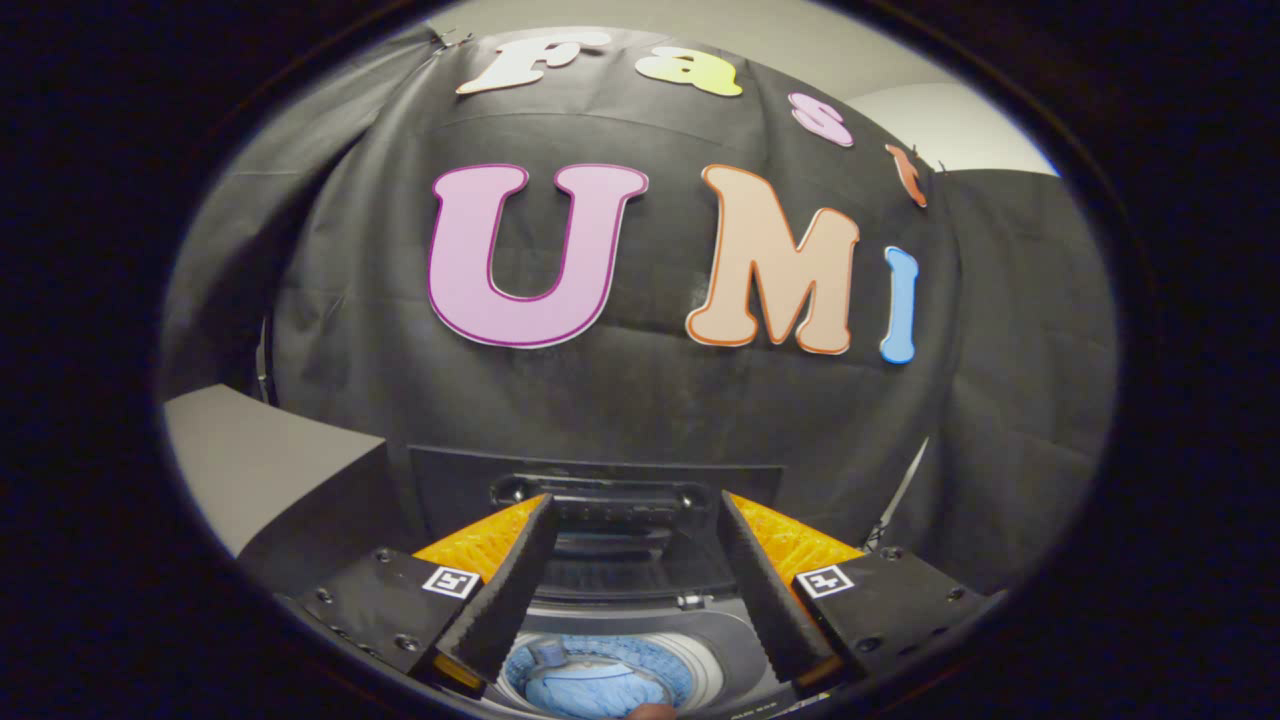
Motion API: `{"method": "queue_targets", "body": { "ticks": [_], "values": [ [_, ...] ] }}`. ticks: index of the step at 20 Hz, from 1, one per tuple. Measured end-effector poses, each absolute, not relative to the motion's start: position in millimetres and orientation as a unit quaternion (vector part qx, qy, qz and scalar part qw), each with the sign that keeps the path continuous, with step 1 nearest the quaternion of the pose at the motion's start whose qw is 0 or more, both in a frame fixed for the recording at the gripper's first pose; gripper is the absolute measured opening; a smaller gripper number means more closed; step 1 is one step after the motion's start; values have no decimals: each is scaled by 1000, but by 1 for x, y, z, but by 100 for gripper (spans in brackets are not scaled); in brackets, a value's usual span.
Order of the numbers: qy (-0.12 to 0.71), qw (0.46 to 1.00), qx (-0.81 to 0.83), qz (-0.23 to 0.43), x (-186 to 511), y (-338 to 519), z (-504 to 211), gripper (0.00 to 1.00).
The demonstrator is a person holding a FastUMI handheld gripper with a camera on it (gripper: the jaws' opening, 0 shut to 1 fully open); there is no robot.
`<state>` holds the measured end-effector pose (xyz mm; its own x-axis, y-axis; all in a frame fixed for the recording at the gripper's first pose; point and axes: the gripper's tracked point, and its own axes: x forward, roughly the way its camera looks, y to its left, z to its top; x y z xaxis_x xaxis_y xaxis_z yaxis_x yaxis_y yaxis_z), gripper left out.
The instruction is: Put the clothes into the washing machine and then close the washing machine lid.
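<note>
No legible word, brand or number could be made out on the machine or the tool. The only signs were two small square black-and-white coded markers, one (449,581) on the left finger mount and one (824,580) on the right finger mount of the gripper (635,497); their blocky patterns carried no letters or digits. The fingers stood spread apart with nothing pressed between them, above the open washing machine (700,625). On the raised lid (470,480) beyond the fingertips, a dark strip (600,493) bore some small marks, too tiny and dim to read.
</note>
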<state>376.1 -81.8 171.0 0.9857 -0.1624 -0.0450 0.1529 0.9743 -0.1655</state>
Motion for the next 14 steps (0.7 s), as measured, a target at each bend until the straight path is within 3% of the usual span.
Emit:
{"method": "queue_targets", "body": {
  "ticks": [10,13,14],
  "values": [
    [73,994,-78,28,461,-60,161,99],
    [136,987,-82,8,471,-85,122,99],
    [117,991,-60,7,474,-85,127,100]
  ]
}}
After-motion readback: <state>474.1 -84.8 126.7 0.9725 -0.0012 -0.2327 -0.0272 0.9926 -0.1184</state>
